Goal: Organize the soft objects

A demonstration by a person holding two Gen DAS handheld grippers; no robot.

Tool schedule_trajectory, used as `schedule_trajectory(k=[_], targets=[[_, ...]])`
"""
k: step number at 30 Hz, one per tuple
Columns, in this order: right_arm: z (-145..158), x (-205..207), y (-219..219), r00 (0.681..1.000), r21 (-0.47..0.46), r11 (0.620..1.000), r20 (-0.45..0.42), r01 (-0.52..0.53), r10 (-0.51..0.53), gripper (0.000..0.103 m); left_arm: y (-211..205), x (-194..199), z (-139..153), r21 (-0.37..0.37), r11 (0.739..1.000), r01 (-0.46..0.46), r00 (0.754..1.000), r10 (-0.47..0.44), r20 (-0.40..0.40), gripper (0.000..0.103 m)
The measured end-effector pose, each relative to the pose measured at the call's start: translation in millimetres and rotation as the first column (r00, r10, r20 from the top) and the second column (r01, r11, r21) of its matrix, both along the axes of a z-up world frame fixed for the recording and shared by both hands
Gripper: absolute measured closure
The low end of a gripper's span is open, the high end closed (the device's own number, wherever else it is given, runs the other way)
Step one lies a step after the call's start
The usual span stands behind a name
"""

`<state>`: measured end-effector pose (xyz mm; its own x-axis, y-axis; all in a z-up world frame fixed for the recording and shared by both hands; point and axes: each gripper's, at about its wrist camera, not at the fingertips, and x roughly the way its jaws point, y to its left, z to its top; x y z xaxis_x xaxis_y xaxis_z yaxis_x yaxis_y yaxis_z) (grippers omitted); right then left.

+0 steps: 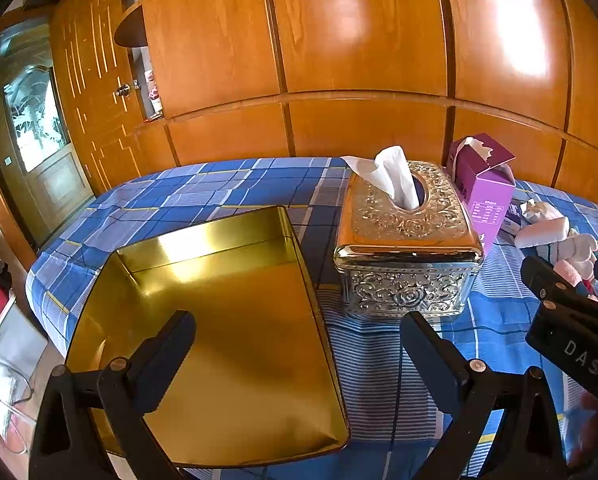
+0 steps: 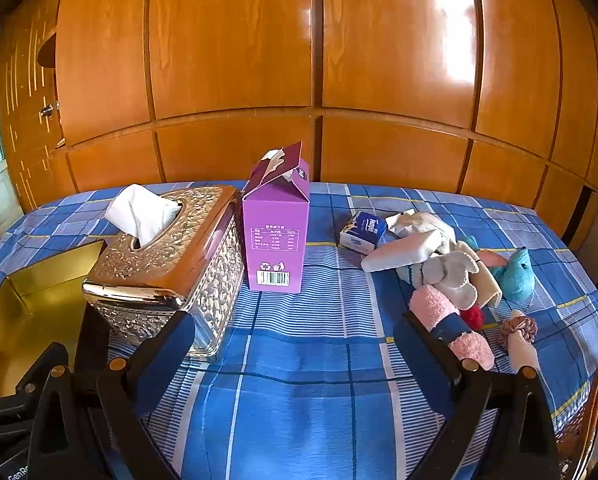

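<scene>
A: Both tools up close. Left gripper (image 1: 299, 344) hangs with fingers spread wide over the empty gold tin (image 1: 219, 320), holding nothing; I'd say it stands there as the drop-off bin.

B: Right gripper (image 2: 295, 344) is spread and empty too, above bare checked cloth (image 2: 299, 400).

A: And the soft things?

B: Just past its right finger: the pink sock (image 2: 451, 320), then the soft pile (image 2: 447, 264) and the teal plush (image 2: 515, 274). Farther back stand the tissue box (image 2: 167, 256) and the purple carton (image 2: 277, 236).
</scene>
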<state>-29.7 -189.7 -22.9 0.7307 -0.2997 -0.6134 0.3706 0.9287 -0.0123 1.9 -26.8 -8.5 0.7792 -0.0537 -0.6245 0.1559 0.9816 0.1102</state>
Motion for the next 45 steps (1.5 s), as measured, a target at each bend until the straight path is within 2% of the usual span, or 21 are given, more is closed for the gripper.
schedule_trajectory(k=[22,31,35,37,42,45], targets=[[2.6,0.0,-3.4,1.0,-0.002,1.0,0.006,0.004,-0.004,0.002,-3.1,-0.4,0.8,0.002,1.0,0.006,1.0,-0.006,0.001,0.0],[11.2,-3.6,-22.5,0.999,-0.01,0.999,0.022,0.045,-0.045,0.002,-8.5,-4.2,2.5,0.011,0.999,0.037,0.999,-0.037,0.009,0.0],[20.3,-6.7,-42.1,0.996,-0.016,0.996,0.038,0.083,-0.082,0.002,-12.8,-8.2,7.2,0.016,0.996,0.087,0.996,-0.087,0.018,0.0],[26.4,-9.9,-58.1,0.993,-0.02,0.994,0.048,0.111,-0.11,0.002,-14.5,-10.5,11.8,-0.006,0.991,0.131,0.991,-0.131,0.02,0.0],[34.3,-21.7,-107.8,0.979,0.002,0.98,0.049,0.197,-0.197,0.002,-24.6,-19.5,25.0,-0.087,0.954,0.286,0.958,-0.285,0.027,0.0],[37.9,-36.5,-145.1,0.962,0.025,0.964,0.048,0.267,-0.267,0.002,-43.4,-23.4,30.2,-0.081,0.925,0.372,0.928,-0.372,0.023,0.0]])
